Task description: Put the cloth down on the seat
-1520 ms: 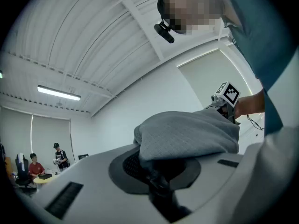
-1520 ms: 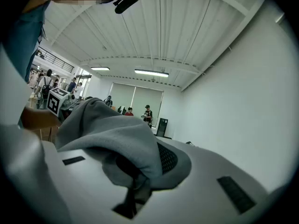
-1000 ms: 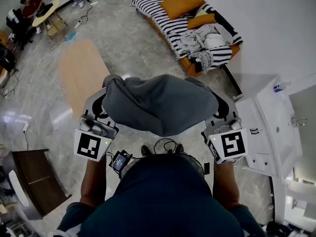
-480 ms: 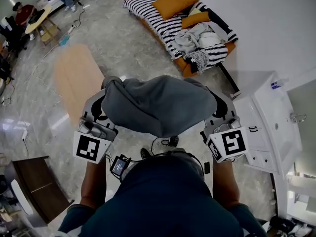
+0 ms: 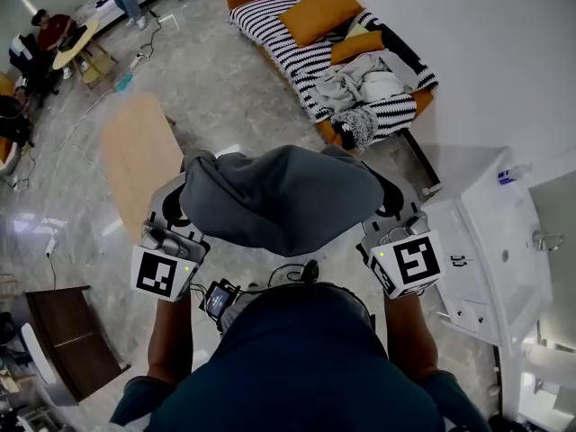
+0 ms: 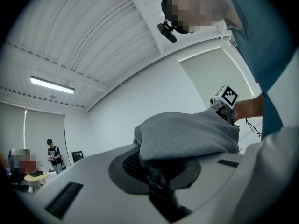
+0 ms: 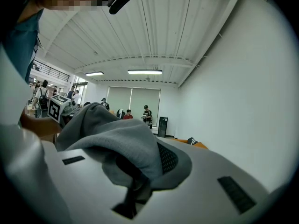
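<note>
Now left claw (image 6: 156, 177), right claw (image 7: 135, 186) clenched on grey cloth (image 5: 279, 196) above glossy marble floor (image 5: 225, 88); striped sofa (image 5: 265, 14) well ahead.

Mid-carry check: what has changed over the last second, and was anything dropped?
The person has stepped on across the floor. The sofa sits a little lower in the head view, so it is nearer. Nothing was taken or let go. The left tool and right tool stay shut on the grey cloth, which still hangs between them.
</note>
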